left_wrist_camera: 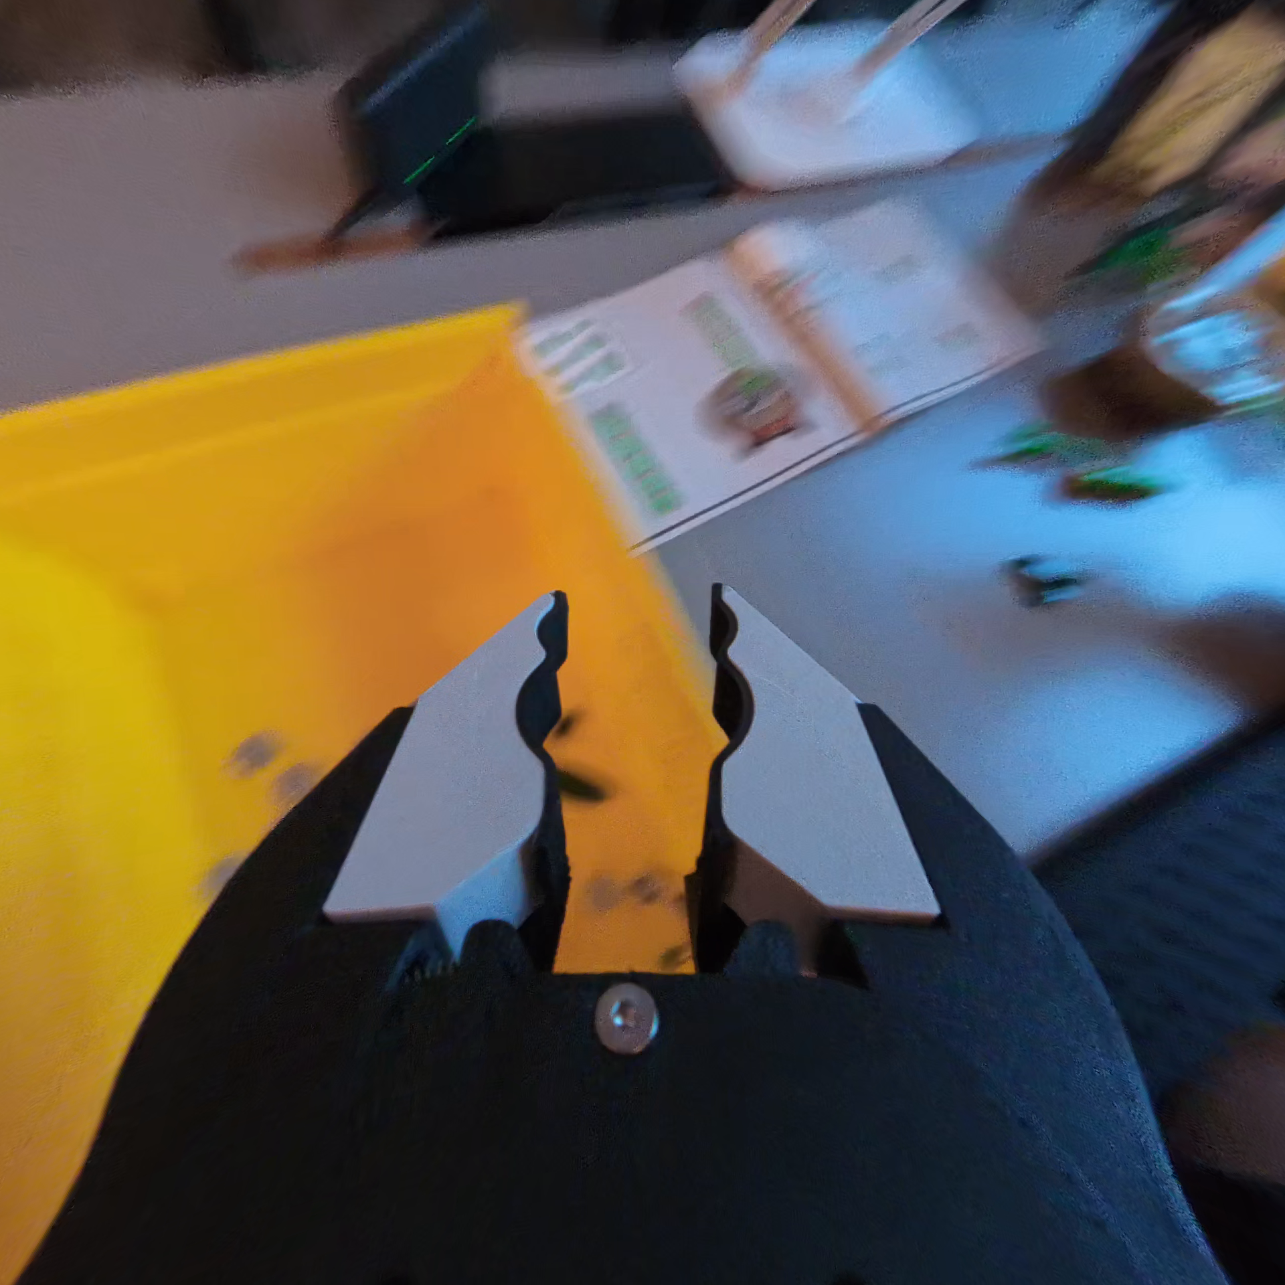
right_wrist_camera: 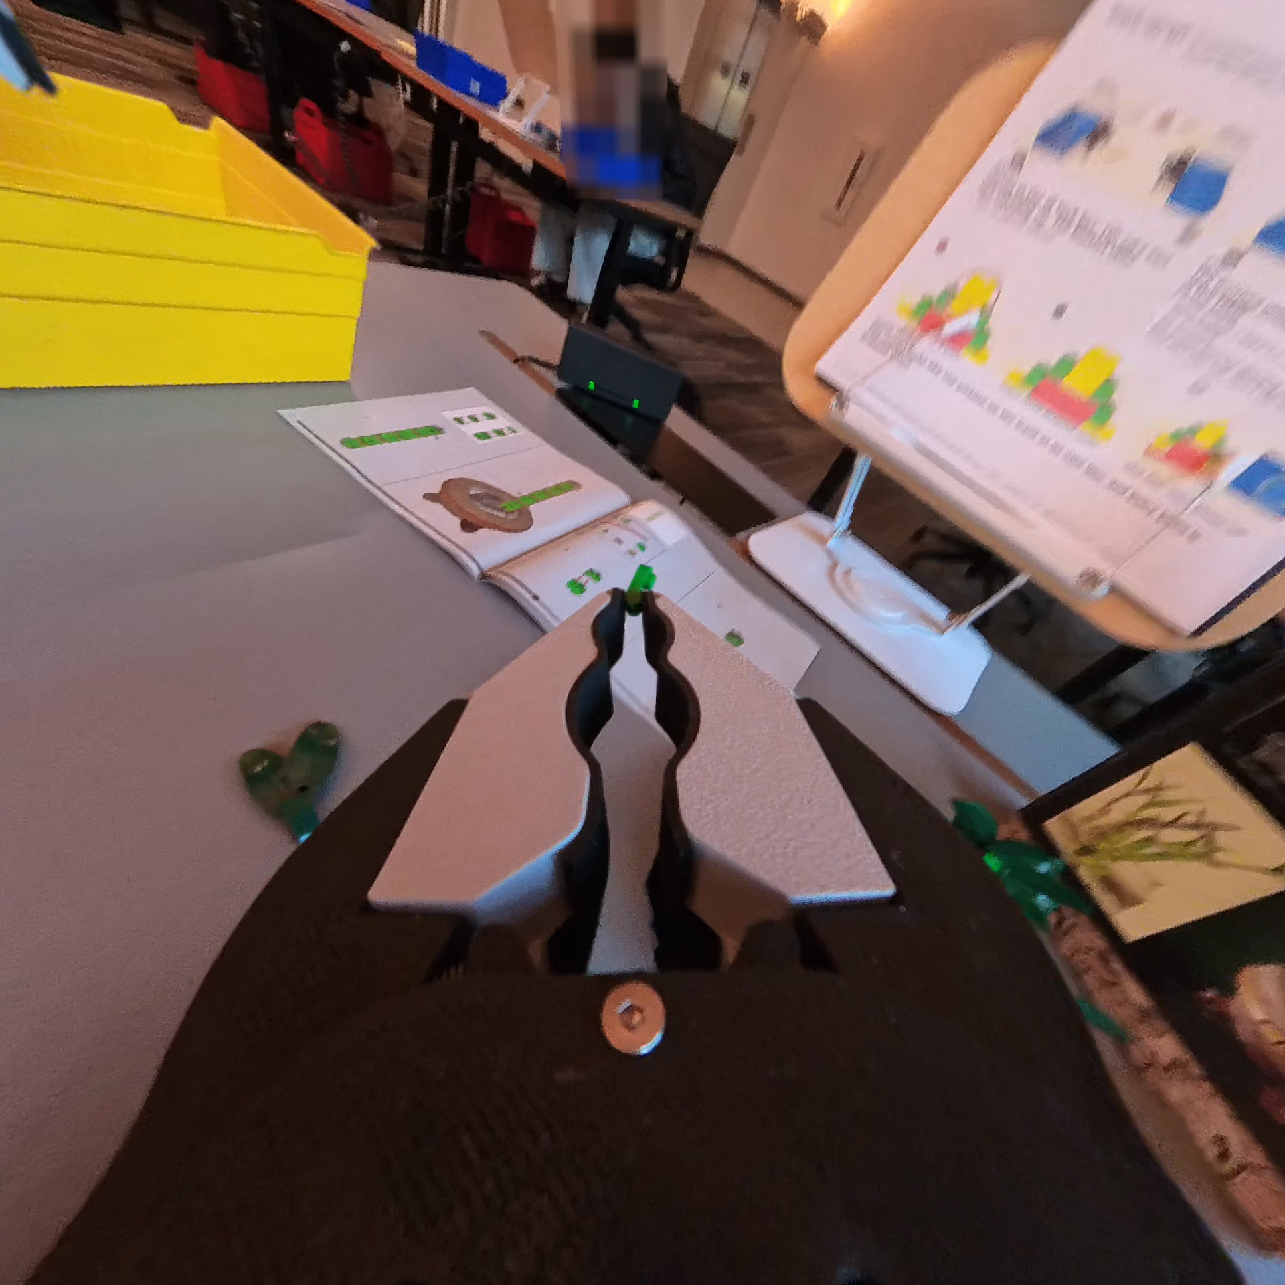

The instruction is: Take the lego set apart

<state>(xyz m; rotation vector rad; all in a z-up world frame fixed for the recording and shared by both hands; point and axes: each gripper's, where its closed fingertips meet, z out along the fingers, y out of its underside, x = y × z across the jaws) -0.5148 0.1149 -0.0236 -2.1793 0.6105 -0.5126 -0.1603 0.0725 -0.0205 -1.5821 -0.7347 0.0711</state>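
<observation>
Right now a tiny green lego piece (right_wrist_camera: 640, 584) is pinched at the very tips of my right gripper (right_wrist_camera: 631, 603), fingers squeezed together on it. I think I hold it by the tips because it is so small. It sits up above the open booklet (right_wrist_camera: 487, 480) on the grey table (right_wrist_camera: 139, 556). More of the lego set is close by: a green leaf piece (right_wrist_camera: 292, 772) lies on the table to the left, and green leaves (right_wrist_camera: 1022, 869) on a brown trunk show at the right edge.

My left gripper (left_wrist_camera: 638, 598) holds nothing, with its fingers apart. It points down into the yellow bin (left_wrist_camera: 313, 521), where a few small pieces (left_wrist_camera: 584, 786) lie on the bottom. My guess is that loose pieces go there. That picture is very smeared, so I cannot tell what the pieces are.

My right gripper is aimed forward and a bit down over the table. A board with pictures (right_wrist_camera: 1078, 313) stands on a white stand at the right.
</observation>
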